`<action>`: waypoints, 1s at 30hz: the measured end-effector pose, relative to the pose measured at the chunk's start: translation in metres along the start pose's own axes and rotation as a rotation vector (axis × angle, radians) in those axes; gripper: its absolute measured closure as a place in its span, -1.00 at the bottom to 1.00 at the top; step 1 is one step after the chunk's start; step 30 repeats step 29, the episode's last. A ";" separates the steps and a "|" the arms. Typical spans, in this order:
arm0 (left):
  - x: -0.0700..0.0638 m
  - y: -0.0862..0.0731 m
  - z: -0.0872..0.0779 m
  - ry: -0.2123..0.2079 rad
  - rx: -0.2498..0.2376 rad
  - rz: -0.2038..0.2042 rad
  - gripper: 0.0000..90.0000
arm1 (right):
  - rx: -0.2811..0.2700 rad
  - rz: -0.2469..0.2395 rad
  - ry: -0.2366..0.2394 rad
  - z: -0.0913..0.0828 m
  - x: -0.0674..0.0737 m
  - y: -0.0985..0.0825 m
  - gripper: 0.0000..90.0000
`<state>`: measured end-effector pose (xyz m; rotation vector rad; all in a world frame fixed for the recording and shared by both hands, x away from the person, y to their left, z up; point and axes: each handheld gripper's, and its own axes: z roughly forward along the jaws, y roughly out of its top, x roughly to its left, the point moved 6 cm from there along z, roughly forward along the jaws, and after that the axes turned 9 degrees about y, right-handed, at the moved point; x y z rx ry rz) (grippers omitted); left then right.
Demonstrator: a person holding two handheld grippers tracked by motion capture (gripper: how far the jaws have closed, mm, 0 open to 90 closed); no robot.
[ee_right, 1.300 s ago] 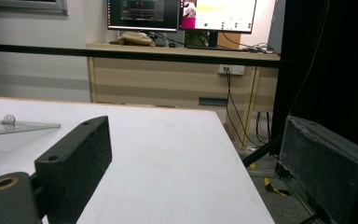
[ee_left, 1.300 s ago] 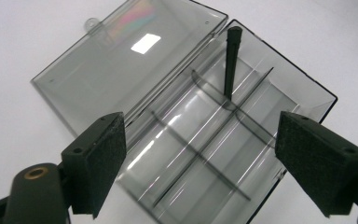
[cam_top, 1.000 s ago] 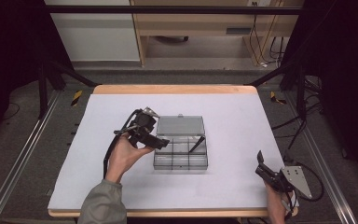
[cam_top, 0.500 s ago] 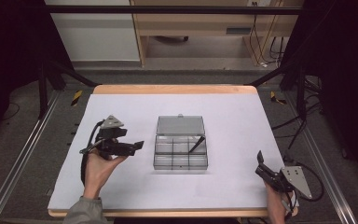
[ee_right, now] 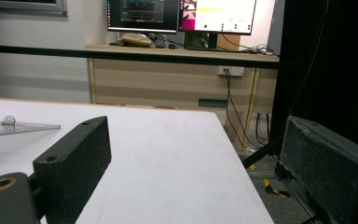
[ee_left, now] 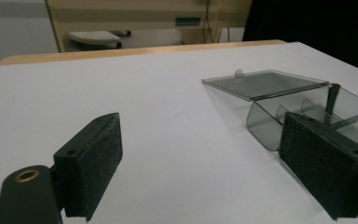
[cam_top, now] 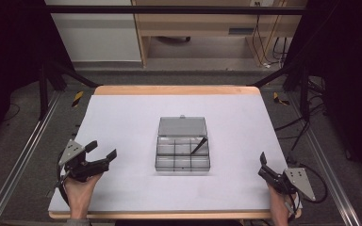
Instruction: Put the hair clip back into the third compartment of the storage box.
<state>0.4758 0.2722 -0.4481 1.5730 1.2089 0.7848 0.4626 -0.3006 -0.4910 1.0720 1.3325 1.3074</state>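
A clear grey compartment box [cam_top: 183, 149] lies in the middle of the white table [cam_top: 122, 117], its lid [cam_top: 183, 126] swung open and lying flat on the far side of the tray. The tray is split into small compartments, and a thin dark stick-like item [cam_top: 199, 146] leans in the far right one; what it is cannot be told. The left gripper [cam_top: 102, 151], held in the person's left hand [cam_top: 78, 188], sits at the near left part of the table, well apart from the box. Its jaws have just been opening and stand wide with nothing between them; in the left gripper view only bare table shows in the gap, with the box [ee_left: 303, 112] beyond the right-hand jaw. The right gripper [cam_top: 263, 165] rests at the near right corner of the table, also well apart from the box. In the right gripper view its jaws stand wide apart and empty, with table and the room's desk [ee_right: 177, 74] beyond.
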 end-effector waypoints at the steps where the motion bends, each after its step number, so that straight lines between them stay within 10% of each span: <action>1: 0.003 -0.004 -0.001 0.010 -0.014 -0.006 -0.71 | 0.000 0.000 0.001 0.000 0.000 0.000 -0.81; 6: 0.013 -0.015 -0.006 0.044 -0.084 -0.042 -0.72 | 0.000 0.000 0.000 0.000 0.000 0.000 -0.81; 18: 0.021 -0.034 -0.003 0.149 -0.177 0.029 -0.78 | -0.003 0.002 0.000 0.000 0.000 0.000 -0.81; 30: 0.024 -0.038 -0.003 0.144 -0.228 0.022 -0.80 | -0.001 0.002 0.000 0.000 0.000 0.000 -0.81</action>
